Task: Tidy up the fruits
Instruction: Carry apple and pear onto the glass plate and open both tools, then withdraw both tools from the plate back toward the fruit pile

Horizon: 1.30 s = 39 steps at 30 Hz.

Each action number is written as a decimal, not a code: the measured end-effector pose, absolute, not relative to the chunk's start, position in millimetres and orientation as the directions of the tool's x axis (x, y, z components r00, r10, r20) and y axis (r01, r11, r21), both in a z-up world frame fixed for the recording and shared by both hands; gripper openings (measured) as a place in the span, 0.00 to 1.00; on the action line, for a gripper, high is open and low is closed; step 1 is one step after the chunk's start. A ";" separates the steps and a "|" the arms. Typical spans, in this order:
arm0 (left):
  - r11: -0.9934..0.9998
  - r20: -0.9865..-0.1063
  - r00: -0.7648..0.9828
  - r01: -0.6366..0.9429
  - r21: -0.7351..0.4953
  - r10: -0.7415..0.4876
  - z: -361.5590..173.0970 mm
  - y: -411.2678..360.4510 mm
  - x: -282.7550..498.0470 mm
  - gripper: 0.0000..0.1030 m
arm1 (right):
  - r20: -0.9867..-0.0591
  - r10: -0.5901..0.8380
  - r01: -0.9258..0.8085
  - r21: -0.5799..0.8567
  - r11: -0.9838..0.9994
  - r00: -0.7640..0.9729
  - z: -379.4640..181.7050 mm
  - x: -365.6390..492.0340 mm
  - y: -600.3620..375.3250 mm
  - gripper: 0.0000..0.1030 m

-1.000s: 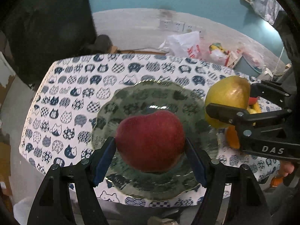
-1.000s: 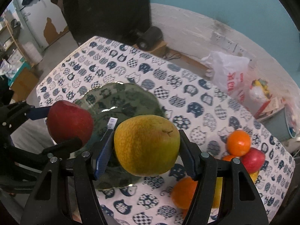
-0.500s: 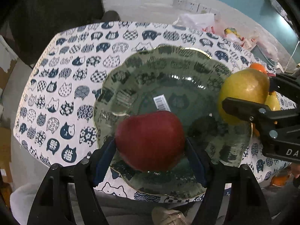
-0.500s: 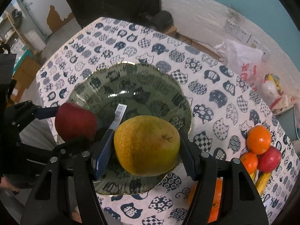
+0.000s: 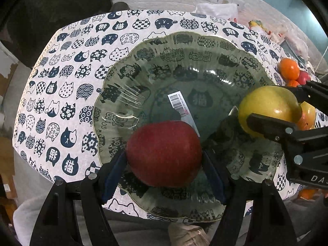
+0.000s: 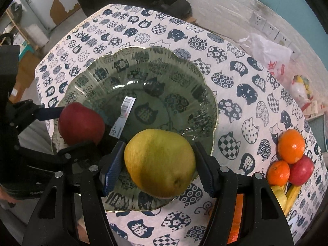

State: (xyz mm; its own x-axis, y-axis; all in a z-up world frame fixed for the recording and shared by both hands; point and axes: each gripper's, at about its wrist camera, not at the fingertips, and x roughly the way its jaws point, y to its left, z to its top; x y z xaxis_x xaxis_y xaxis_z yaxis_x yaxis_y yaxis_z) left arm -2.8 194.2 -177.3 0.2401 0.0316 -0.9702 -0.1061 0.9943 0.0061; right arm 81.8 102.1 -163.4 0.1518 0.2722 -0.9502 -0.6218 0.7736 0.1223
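Note:
My left gripper (image 5: pixel 164 155) is shut on a red apple (image 5: pixel 164 152), held over the near part of a green glass plate (image 5: pixel 184 47). My right gripper (image 6: pixel 160 164) is shut on a yellow-green pear (image 6: pixel 160 163), held over the plate's (image 6: pixel 155 61) near right rim. In the left wrist view the pear (image 5: pixel 268 108) hangs at the right, clamped in the right gripper (image 5: pixel 272 110). In the right wrist view the apple (image 6: pixel 81 126) sits at the left in the left gripper (image 6: pixel 75 127). A barcode label (image 5: pixel 181 106) lies at the plate's centre.
A cloth with a cat pattern (image 6: pixel 235 86) covers the table. A pile of oranges (image 6: pixel 291 145), a red apple (image 6: pixel 301 170) and bananas (image 6: pixel 291 194) lies at the right. A white plastic bag (image 6: pixel 264 49) and wall sockets (image 6: pixel 270 28) are beyond the table's far edge.
Both grippers have come down toward the plate with their fruit and tilted more steeply downward. The plate now fills more of each view. Both grips are unchanged.

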 end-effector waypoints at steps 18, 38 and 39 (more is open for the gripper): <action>0.993 -0.967 0.245 -0.113 0.045 0.072 -170.6 196.8 -6.4 0.74 | -0.944 0.306 -0.602 0.172 0.780 0.127 -163.0 82.6 93.2 0.64; 0.991 -0.957 0.272 -0.112 0.074 0.102 -155.5 184.8 -3.6 0.74 | -0.928 0.335 -0.619 0.169 0.767 0.162 -150.9 76.4 84.9 0.66; 0.991 -0.956 0.278 -0.112 0.070 0.099 -152.9 182.9 -2.4 0.74 | -0.924 0.343 -0.615 0.173 0.770 0.170 -146.1 77.0 81.7 0.66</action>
State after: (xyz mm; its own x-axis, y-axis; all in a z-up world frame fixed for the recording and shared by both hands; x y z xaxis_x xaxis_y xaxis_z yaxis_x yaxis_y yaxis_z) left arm -2.4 182.9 -152.9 0.2778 0.0987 -0.9556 -0.1121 0.9912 0.0697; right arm 77.0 81.7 -146.1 0.1702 0.3434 -0.9236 -0.6147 0.7696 0.1729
